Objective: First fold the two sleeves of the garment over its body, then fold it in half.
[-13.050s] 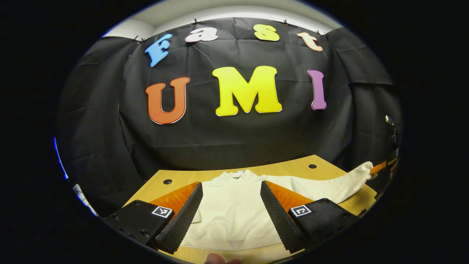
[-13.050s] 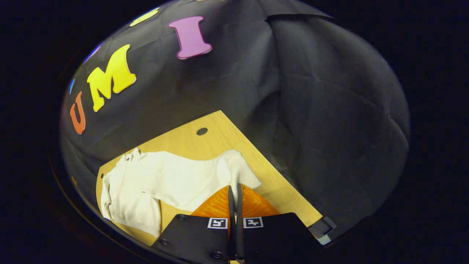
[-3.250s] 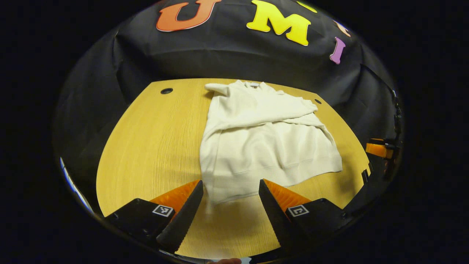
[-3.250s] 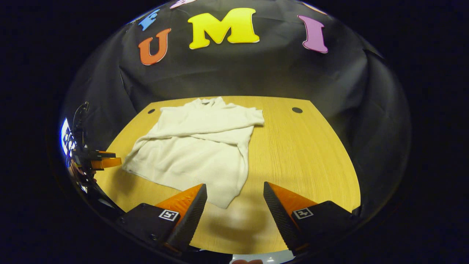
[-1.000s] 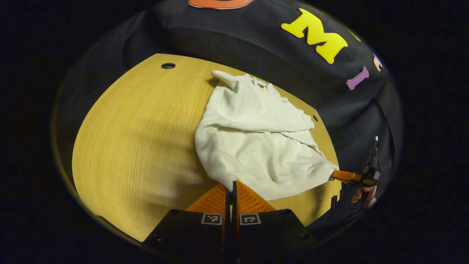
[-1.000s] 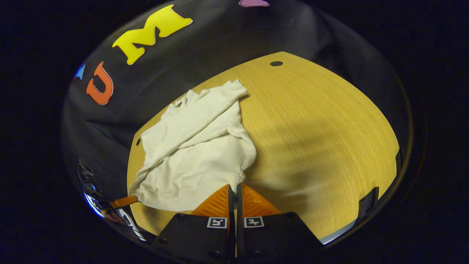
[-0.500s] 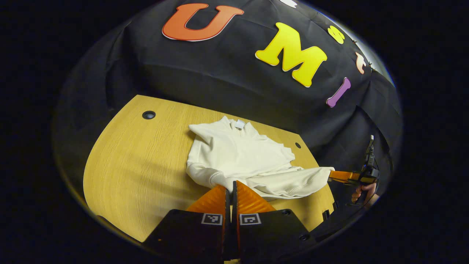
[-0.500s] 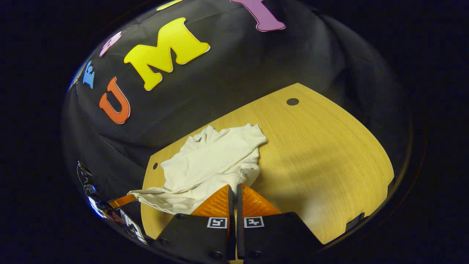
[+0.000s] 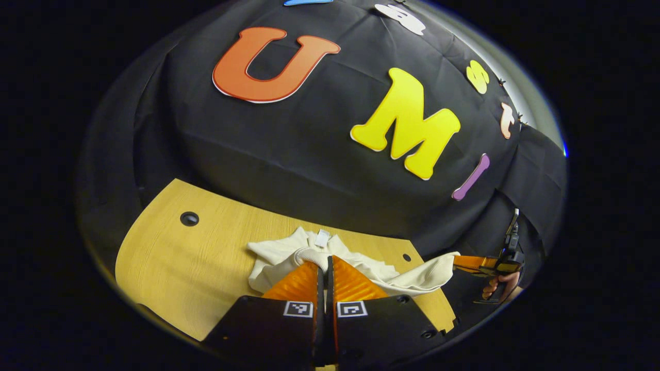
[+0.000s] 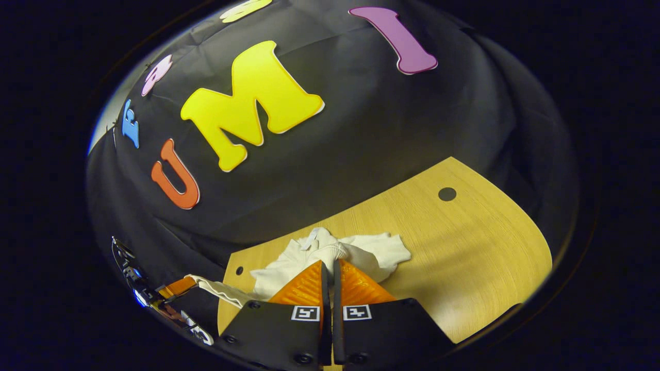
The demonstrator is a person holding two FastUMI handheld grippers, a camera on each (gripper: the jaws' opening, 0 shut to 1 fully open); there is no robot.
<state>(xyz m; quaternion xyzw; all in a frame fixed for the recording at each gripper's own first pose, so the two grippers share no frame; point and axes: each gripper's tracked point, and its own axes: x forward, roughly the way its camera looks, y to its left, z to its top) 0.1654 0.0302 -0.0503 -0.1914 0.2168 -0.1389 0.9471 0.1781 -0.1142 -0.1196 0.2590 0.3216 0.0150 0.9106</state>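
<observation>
The cream garment (image 9: 289, 257) lies bunched near the far edge of the wooden worktop (image 9: 170, 268), close to the booth's black wall, its neck label facing the camera in the left gripper view. The left tongs (image 9: 325, 263) are pressed together on a hem corner of the garment, lifted over its body. In the right gripper view, the right tongs (image 10: 329, 265) are likewise clamped on the other hem corner of the garment (image 10: 376, 252), above the worktop (image 10: 464, 247). Each view catches the other tongs off to the side, gripping the stretched hem (image 9: 438, 268). No containers sit on the worktop.
</observation>
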